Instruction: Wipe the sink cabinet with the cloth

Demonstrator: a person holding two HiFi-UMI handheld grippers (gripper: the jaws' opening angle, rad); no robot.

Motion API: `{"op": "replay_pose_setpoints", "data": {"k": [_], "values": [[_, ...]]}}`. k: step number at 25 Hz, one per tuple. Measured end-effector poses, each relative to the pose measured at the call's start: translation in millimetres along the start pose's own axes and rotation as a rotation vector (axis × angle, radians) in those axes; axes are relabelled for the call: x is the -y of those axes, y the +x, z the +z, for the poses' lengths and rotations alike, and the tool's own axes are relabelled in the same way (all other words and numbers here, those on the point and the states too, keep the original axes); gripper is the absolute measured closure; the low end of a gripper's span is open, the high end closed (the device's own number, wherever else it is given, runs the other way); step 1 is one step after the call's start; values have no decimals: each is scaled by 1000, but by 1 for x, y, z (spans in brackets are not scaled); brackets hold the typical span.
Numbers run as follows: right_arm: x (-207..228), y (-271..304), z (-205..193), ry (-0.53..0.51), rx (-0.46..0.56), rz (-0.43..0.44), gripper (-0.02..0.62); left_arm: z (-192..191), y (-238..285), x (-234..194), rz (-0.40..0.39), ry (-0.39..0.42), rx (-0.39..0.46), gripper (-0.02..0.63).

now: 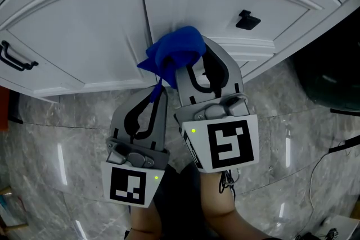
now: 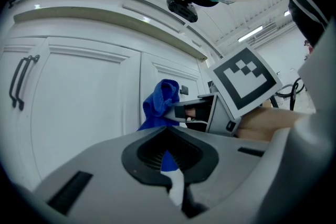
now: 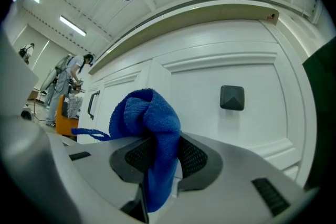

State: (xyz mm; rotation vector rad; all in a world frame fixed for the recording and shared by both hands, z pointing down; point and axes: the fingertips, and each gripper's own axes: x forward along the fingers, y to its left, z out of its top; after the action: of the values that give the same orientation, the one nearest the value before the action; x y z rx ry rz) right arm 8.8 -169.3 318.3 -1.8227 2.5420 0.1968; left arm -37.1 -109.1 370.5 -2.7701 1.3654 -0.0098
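The left claw is pressed together on a thin lower tail of the blue cloth. The right claw, just beside it and slightly further forward, pinches the bunched body of the same cloth, whose bulk spills over its tips. The cloth is held at the seam between the two white doors of the sink cabinet, contact with the door face not confirmed; beyond it, a black square knob sits on the right door and a black bar handle on the left door.
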Motion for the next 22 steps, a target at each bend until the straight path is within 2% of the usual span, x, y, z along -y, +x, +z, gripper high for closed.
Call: {"op": "replay_pose_setpoints", "data": {"k": [22], "values": [[27, -10, 2, 9, 1, -70, 480, 0, 2, 4, -8, 0, 0, 606]]}}
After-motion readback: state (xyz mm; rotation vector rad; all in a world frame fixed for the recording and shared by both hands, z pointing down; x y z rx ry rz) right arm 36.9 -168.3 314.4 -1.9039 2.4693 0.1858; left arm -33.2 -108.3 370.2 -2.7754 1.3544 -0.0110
